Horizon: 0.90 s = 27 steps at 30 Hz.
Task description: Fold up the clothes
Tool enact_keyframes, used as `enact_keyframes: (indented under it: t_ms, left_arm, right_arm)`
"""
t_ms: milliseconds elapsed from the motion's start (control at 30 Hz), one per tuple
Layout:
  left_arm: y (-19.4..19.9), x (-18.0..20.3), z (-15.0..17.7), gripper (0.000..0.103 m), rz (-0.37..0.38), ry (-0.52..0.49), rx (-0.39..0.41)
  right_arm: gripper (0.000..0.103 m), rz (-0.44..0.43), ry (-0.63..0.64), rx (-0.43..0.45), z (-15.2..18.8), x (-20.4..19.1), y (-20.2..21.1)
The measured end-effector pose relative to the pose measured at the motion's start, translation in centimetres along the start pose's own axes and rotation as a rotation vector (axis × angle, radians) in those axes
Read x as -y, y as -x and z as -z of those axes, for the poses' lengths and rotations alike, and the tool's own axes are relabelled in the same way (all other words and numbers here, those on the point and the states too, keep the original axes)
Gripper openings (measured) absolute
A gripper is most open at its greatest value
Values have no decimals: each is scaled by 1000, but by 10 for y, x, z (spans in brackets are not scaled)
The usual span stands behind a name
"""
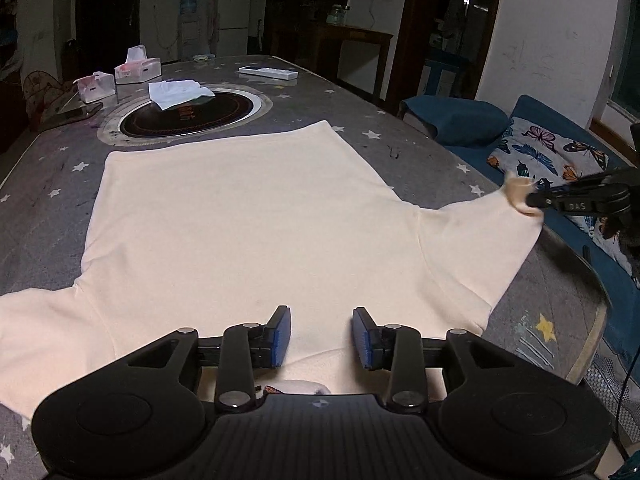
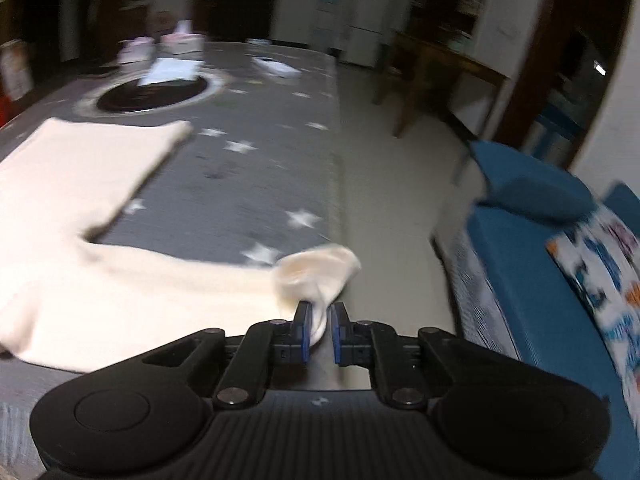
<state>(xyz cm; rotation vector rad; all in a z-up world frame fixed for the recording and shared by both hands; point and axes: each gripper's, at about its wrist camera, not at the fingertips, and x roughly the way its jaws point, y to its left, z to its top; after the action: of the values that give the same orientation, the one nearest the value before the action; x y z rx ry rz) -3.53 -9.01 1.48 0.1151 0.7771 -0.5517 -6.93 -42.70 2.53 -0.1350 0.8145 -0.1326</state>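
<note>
The table (image 1: 248, 80) is the biggest thing here: it is long, covered with a grey cloth that has white stars, and a dark room is around it. Beyond the table's far end a white fridge (image 1: 234, 16) stands at the wall, and beside the table's right edge there is a blue sofa (image 1: 452, 120) with a butterfly cushion (image 1: 548, 152) on it. On the near half of the table lies the cream shirt (image 1: 248, 216), spread flat, with one sleeve going to each side. Further along the table from the shirt, a round black cooktop (image 1: 192, 116) is set into the surface, and a white cloth (image 1: 178, 94) lies over its far rim. Past the cooktop, at the table's far left, stand two tissue boxes (image 1: 138, 70); a white tissue rises from the farther one, and what the nearer one holds I cannot tell. A flat white remote (image 1: 268, 72) lies at the table's far end. The left gripper (image 1: 322, 338) is over the shirt's near edge with its jaws apart and nothing pressed between them. The right gripper (image 2: 320, 330) is at the table's right edge, its jaws closed on the bunched end of the right sleeve (image 2: 316, 276).
</note>
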Motion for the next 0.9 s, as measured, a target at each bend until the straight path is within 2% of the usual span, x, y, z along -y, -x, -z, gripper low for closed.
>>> enact_keyframes:
  t_ms: [167,300,433,500,633,733,900]
  left_arm:
    - [4,5,4,43,-4,-5,4]
    - [7,4,7,43,-4,18,8]
    - [15,2,12,44,-6,49,9]
    - [21,0,16,44,-14,57,10]
    - [40,-11,19,45,-29,90,37]
    - [50,-22,20,45,-53,120,61]
    - [50,-35,29,40,-69,139,32]
  right_arm:
    - [18,17,-69,64,5,14,16]
    - [34,-98,-63,78,2,1,16]
    - [36,-188,-49,25,3,-18,-3]
    - [42,-193,-48,20,3,-23,-10]
    - [44,-202,-67,19,-3,-27,-11]
    - [45,-234,-33,34,-8,-37,-4]
    - [50,-373,71,62,-15,-71,16]
